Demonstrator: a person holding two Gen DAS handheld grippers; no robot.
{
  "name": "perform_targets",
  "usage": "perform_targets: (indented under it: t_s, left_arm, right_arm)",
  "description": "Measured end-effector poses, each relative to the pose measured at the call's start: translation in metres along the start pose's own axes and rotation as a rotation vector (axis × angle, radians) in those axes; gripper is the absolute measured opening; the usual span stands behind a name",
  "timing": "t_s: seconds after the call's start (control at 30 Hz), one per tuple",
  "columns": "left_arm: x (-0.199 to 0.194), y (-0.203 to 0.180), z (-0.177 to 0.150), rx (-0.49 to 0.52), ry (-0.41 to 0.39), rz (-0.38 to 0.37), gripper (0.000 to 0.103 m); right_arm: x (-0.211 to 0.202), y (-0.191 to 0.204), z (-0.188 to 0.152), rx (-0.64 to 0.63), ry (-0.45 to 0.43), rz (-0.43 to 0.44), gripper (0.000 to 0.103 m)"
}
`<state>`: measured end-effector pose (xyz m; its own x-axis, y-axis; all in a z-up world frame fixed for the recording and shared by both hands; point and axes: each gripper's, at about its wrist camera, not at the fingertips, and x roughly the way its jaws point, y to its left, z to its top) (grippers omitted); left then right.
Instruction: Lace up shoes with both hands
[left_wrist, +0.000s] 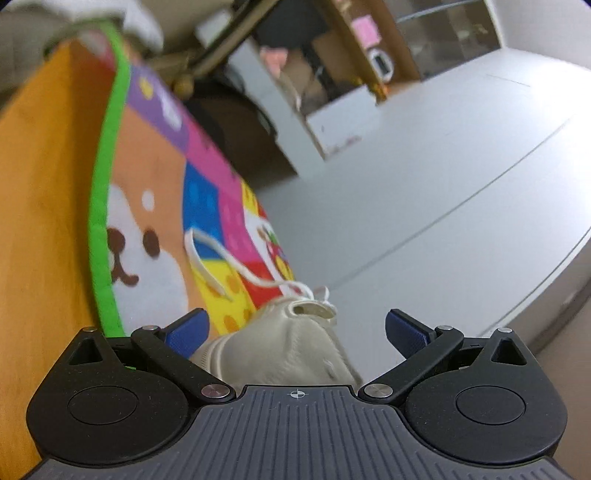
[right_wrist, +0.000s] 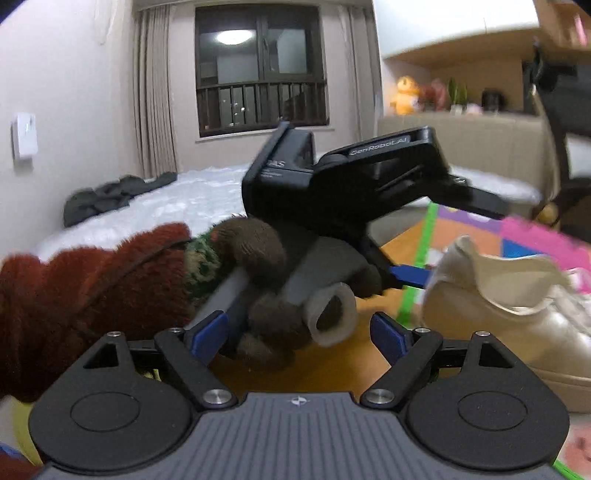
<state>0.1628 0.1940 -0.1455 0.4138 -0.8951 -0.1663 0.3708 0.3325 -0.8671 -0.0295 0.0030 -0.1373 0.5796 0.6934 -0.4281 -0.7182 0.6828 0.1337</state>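
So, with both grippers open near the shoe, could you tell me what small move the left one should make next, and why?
Probably ease the left gripper forward toward the loose white lace. Its jaws stand wide with nothing between the pads, the cream shoe sits just beneath them, and the lace trails free over the colourful mat, gripped by neither gripper.

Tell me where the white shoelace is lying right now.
In the left wrist view, the white shoelace trails from the cream shoe up and left across the colourful play mat, ahead of the open left tongs.
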Motion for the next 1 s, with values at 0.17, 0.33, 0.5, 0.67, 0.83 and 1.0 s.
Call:
perform_targets:
  t_s: [0.17, 0.33, 0.5, 0.67, 0.83, 1.0]
  left_arm:
    - [-0.001, 0.037, 0.019, -0.13, -0.007, -0.092, 0.103]
    - [0.002, 0.034, 0.038, -0.045, 0.076, 0.043, 0.103]
    - [-0.017, 0.009, 0.031, 0.042, 0.065, 0.045, 0.103]
    - [-0.023, -0.065, -0.026, 0.43, 0.017, 0.103, 0.103]
    - [0.024, -0.104, -0.085, 0.94, 0.154, 0.41, 0.103]
    - [0.069, -0.089, -0.088, 0.988, 0.348, 0.595, 0.103]
  right_arm:
    - [0.011, -0.017, 0.005, 0.095, -0.007, -0.076, 0.086]
    - [0.018, -0.008, 0.001, 0.034, 0.016, -0.115, 0.087]
    - [-0.02, -0.023, 0.002, -0.019, 0.019, -0.125, 0.087]
    - [-0.093, -0.101, 0.002, 0.167, -0.02, -0.266, 0.101]
    - [-0.124, -0.19, -0.036, 0.572, -0.033, -0.361, 0.101]
    - [-0.118, -0.222, -0.074, 0.774, -0.094, -0.354, 0.102]
